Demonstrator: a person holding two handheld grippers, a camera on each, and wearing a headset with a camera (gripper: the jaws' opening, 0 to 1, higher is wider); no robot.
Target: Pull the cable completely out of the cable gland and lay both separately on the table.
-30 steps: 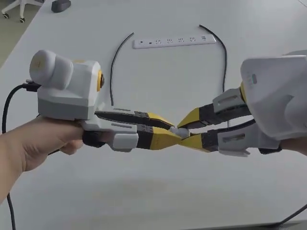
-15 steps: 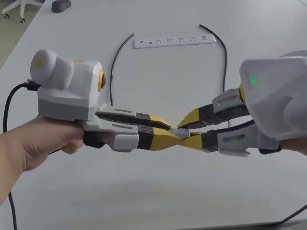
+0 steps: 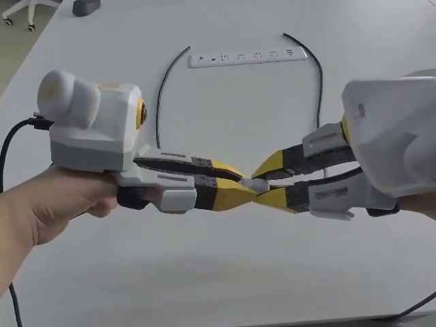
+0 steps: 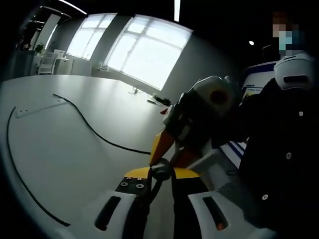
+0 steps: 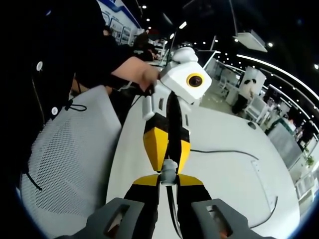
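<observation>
The cable gland [image 3: 255, 184] sits between left claw [image 3: 246, 187] and right claw [image 3: 264, 182] (tips meeting) above the table [image 3: 225, 272], power strip [image 3: 246, 58] beyond.

Little to see of the gland [image 3: 256, 183], squeezed between tips of left claw [image 3: 246, 185] and right claw [image 3: 264, 184]; cable [image 5: 171, 201] below too thin to trace. Right claw's body cut by the edge.

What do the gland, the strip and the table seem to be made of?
The gland looks like plastic: pale grey, smooth, with a faint sheen. The strip is probably moulded plastic too: white, smooth, with a row of socket holes. The table is harder to judge, perhaps laminate: white, even and matte, with no grain.
</observation>
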